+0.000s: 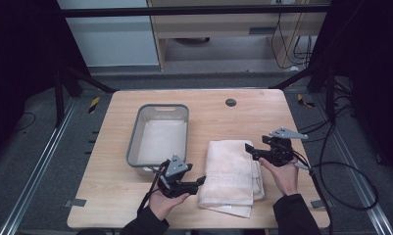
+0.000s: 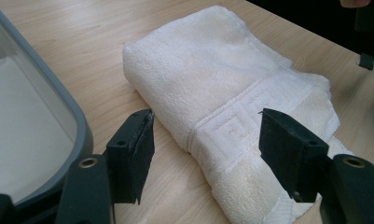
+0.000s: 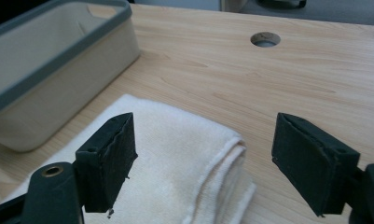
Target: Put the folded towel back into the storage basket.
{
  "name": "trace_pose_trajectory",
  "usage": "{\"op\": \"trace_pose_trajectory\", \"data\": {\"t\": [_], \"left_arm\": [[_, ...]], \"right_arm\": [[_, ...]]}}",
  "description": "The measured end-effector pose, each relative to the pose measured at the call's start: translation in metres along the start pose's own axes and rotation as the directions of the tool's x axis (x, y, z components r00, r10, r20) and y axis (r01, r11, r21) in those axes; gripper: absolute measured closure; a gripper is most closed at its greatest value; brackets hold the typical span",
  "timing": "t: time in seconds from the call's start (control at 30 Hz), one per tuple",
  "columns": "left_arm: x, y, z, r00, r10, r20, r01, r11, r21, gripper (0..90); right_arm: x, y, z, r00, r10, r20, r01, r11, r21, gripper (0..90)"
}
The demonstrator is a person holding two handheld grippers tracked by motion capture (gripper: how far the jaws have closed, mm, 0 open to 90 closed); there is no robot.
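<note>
Folded cream terry towel [image 1: 231, 177] lies on the pale wooden table [image 1: 262, 112], just right of the grey plastic bin [image 1: 159, 133]. My left gripper [image 2: 205, 154] and right gripper [image 3: 203, 161] flank it, jaws apart, empty. Soft, light, floppy; I judge opposite folded edges the best hold.

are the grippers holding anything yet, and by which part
Nothing is held. The left gripper and right gripper are both open, each poised at an edge of the folded towel.
</note>
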State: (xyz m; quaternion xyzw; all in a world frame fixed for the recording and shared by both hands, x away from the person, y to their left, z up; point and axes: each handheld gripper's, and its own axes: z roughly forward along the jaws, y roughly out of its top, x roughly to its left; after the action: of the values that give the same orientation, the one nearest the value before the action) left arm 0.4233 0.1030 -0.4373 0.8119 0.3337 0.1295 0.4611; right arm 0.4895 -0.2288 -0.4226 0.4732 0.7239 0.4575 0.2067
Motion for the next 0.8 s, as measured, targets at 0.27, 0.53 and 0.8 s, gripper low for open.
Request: {"op": "trace_pose_trajectory", "data": {"t": [0.27,0.53,0.8], "left_arm": [[-0.008,-0.005,0.011,0.9998,0.016,0.014,-0.017,0.9994,0.031,34.8],[-0.014,-0.009,0.023,0.9998,0.022,0.003,-0.022,0.998,0.059,34.4],[-0.017,-0.015,0.037,0.9999,0.017,-0.004,-0.016,0.9959,0.089,31.8]], "right_arm": [[0.001,-0.006,0.009,1.0,-0.009,-0.003,0.009,1.0,0.03,22.3],[-0.002,-0.014,0.018,0.9999,-0.008,0.007,0.008,0.998,0.064,22.7],[0.001,-0.02,0.029,0.9996,-0.025,0.01,0.024,0.994,0.105,23.0]]}}
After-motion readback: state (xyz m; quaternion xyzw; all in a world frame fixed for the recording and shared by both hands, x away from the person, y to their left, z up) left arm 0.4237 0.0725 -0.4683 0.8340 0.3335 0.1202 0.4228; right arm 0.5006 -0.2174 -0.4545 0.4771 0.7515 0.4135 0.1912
